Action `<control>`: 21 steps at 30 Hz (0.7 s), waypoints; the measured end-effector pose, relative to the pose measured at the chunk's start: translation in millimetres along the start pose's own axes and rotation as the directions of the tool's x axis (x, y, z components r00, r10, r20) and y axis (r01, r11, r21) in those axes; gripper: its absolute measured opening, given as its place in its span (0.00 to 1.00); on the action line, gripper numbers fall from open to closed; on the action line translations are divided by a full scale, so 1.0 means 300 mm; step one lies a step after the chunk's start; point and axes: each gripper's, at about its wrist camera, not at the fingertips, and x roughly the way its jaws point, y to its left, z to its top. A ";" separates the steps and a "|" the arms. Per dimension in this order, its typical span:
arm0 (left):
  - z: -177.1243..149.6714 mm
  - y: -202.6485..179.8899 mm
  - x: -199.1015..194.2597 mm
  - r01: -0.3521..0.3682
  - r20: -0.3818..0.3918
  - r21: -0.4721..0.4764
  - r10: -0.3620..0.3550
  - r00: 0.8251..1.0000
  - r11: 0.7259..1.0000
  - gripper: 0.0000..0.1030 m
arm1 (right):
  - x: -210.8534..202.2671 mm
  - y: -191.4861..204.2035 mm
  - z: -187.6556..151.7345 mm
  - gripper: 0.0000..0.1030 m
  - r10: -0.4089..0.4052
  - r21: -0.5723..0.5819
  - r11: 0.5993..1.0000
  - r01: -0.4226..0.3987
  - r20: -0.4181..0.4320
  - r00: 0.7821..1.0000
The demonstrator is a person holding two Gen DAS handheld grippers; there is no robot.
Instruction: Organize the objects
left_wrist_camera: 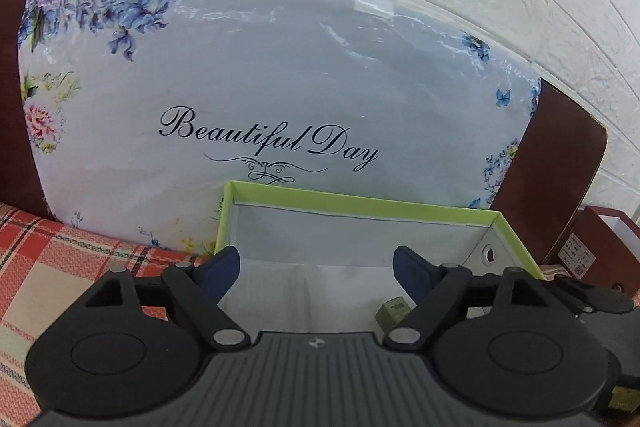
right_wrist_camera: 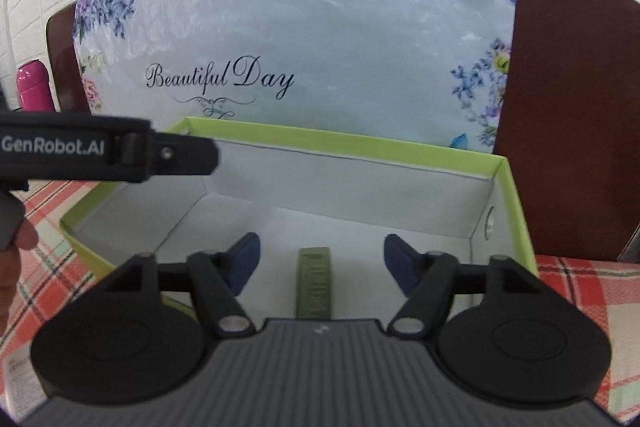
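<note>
Both tongs, left (left_wrist_camera: 316,273) and right (right_wrist_camera: 318,267), are held apart, tilted down over the green-rimmed box (right_wrist_camera: 344,139); nothing is gripped.

I see an open green-rimmed box (right_wrist_camera: 516,195) on the plaid cover, a small olive-green block (right_wrist_camera: 315,283) lying flat inside.

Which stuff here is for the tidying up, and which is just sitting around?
For the job:
- open green cardboard box with white inside
- small olive-green rectangular block lying in the box
- left gripper and right gripper, fingers open, holding nothing

Just lying about:
- plastic-wrapped floral pillow reading "Beautiful Day"
- red plaid cloth
- pink bottle
- dark red box
</note>
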 end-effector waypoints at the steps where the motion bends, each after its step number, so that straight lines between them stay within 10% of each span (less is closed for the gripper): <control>1: 0.000 0.007 -0.021 0.001 0.006 -0.017 -0.001 1.000 1.000 0.84 | -0.024 -0.010 0.004 0.74 -0.003 0.006 1.000 0.003 0.016 1.000; 6: -0.002 -0.005 -0.198 0.015 0.082 -0.040 -0.012 0.997 0.999 0.84 | -0.238 -0.047 0.005 1.00 -0.029 0.065 0.998 0.019 0.165 0.986; 21: -0.379 -0.120 -0.729 0.021 0.116 0.019 -0.023 0.993 1.000 0.85 | -0.832 0.061 -0.316 1.00 -0.022 0.081 0.997 -0.005 0.329 0.944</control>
